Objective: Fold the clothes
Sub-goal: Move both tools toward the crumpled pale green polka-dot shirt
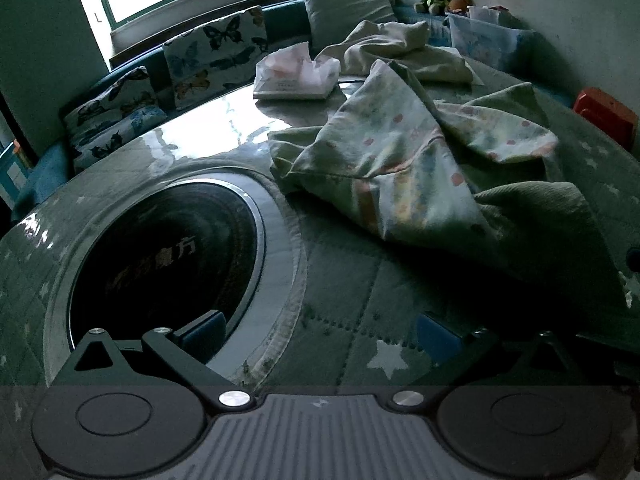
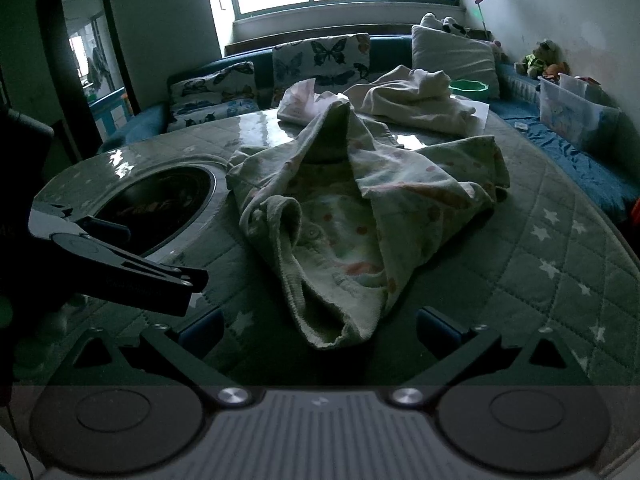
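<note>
While garment (image 2: pixel 352 216) lies crumpled on table (image 2: pixel 560 240), both grippers' jaws spread, empty.

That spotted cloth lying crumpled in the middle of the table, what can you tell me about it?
The garment is a small, pale piece of soft cotton-like fabric, printed with pink and orange dots and pastel shapes. It lies unfolded in a rumpled heap on the quilted star-patterned table cover, with one ribbed hem pointing toward the right gripper. Both grippers are open and neither touches it. A cream cloth lies behind it, whether touching I cannot tell.
</note>
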Motion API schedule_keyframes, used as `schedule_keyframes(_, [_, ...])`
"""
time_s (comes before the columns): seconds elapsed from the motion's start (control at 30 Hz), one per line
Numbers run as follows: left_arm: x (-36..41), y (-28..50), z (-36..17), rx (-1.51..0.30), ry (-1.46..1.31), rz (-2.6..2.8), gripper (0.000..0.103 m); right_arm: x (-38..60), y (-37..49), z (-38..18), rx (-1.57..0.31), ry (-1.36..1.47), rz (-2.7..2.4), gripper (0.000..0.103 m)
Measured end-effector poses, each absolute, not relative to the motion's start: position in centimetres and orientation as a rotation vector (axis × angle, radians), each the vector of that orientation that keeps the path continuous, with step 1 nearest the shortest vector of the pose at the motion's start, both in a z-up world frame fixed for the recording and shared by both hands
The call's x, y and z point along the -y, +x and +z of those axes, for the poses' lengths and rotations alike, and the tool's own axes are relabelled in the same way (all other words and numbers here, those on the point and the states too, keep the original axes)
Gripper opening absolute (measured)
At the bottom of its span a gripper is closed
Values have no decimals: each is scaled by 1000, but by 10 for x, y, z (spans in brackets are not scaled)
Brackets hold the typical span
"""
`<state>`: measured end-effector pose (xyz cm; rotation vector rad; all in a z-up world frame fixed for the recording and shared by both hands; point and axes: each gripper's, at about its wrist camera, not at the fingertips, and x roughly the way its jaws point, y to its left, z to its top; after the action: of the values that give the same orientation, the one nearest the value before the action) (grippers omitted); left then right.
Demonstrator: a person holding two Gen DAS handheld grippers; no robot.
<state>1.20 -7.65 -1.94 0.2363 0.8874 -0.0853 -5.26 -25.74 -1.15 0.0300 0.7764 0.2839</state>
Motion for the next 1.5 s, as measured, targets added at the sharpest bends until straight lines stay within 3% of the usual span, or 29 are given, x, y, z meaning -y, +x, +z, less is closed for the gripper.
schedule_keyframes(1.5, [81, 30, -25, -918, 284, -54, 103, 260, -34, -25, -853, 27, 252, 103])
